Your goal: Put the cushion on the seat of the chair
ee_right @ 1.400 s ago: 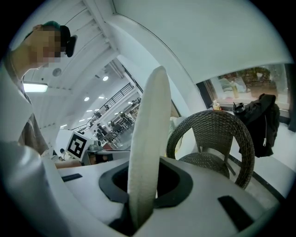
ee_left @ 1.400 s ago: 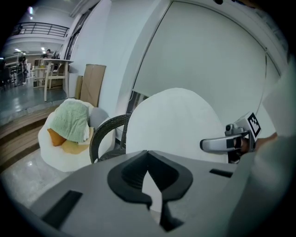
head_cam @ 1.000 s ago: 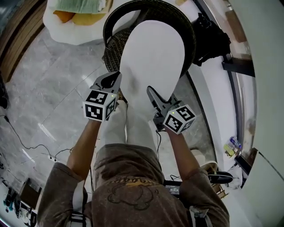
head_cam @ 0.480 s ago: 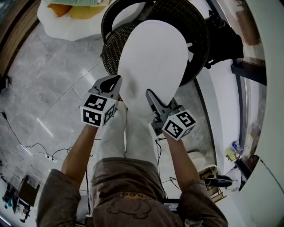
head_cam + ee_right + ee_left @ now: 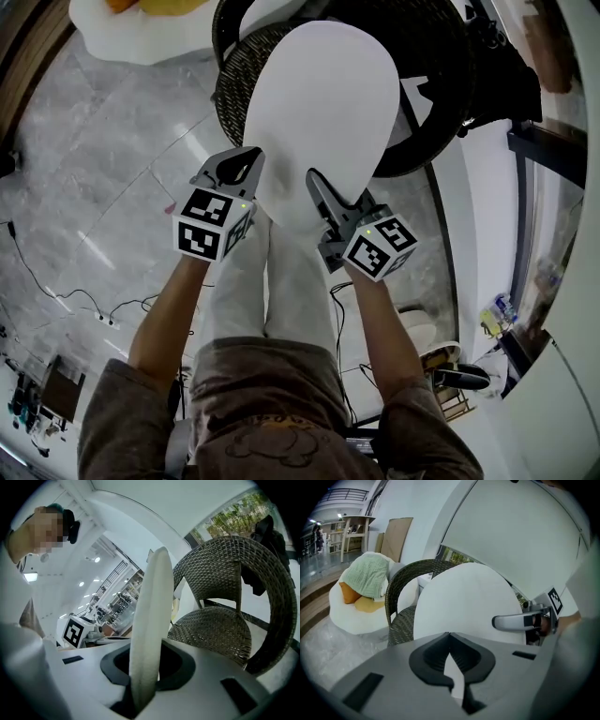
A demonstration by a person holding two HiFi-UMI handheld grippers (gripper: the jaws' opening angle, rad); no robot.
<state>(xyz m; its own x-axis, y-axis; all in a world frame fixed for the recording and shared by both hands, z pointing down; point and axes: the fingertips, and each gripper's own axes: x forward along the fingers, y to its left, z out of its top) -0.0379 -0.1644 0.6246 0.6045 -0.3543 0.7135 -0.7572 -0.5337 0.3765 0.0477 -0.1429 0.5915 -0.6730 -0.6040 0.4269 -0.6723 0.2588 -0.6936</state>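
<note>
I hold the white oval cushion [image 5: 319, 112] by its near edge with both claws. My left gripper [image 5: 239, 171] sits at the cushion's left side and my right gripper [image 5: 316, 187] at its right, the two marker cubes close together in front of my legs.

In the left gripper view my left gripper [image 5: 451, 654] has its dark pads drawn together, with a thin white sliver of the cushion [image 5: 464, 599] pinched between them. The cushion's broad face fills the middle of that view. My right gripper [image 5: 525, 620] reaches in from the right and meets the cushion's edge.

In the right gripper view my right gripper [image 5: 144, 686] is clamped on the cushion [image 5: 150, 620], which stands on edge and rises narrow and tall out of the jaws. The marker cube of my left gripper [image 5: 72, 631] shows on the far side of it.

The cushion is not lying on the seat. The dark wicker chair [image 5: 234, 94] stands just beyond it, and from my head camera the cushion covers much of the chair. In the right gripper view the woven seat [image 5: 213, 627] is bare, to the right of the cushion, with the curved backrest [image 5: 220, 566] behind it. I cannot tell whether the cushion's far edge touches the chair [image 5: 400, 590].

To the left of the chair, on the grey tiled floor [image 5: 112, 169], lies a white beanbag [image 5: 347, 618] with a green blanket [image 5: 368, 576] and an orange pillow [image 5: 347, 592] on it.
</note>
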